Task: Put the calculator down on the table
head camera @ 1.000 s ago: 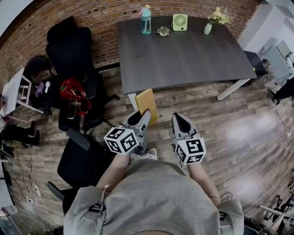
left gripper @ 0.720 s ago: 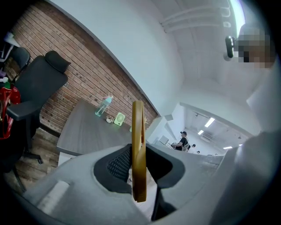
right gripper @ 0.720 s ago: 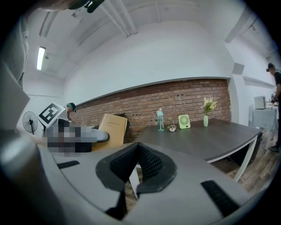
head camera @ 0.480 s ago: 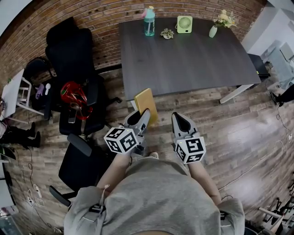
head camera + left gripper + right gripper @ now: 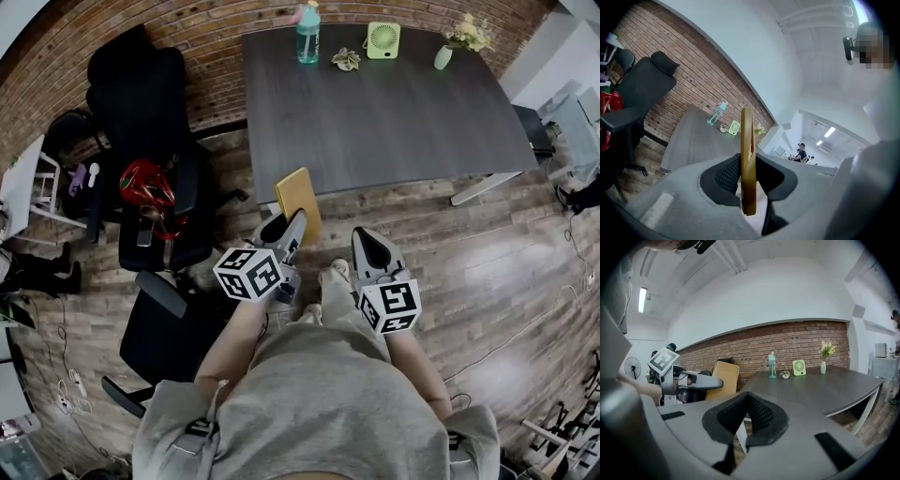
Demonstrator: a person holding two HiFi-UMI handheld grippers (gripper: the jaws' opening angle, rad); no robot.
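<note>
Dark table (image 5: pixel 394 112) by brick wall (image 5: pixel 187 47); left gripper (image 5: pixel 286 232) pinches calculator (image 5: pixel 298 197), right gripper (image 5: pixel 368 247) jaws together.

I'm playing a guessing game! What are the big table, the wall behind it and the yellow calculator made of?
The table looks like wood or wood-look board: dark grey, matte, faint grain streaks. The wall is brick: reddish blocks, pale mortar lines. The calculator is probably plastic: smooth, even mustard-yellow, but that's a guess.
</note>
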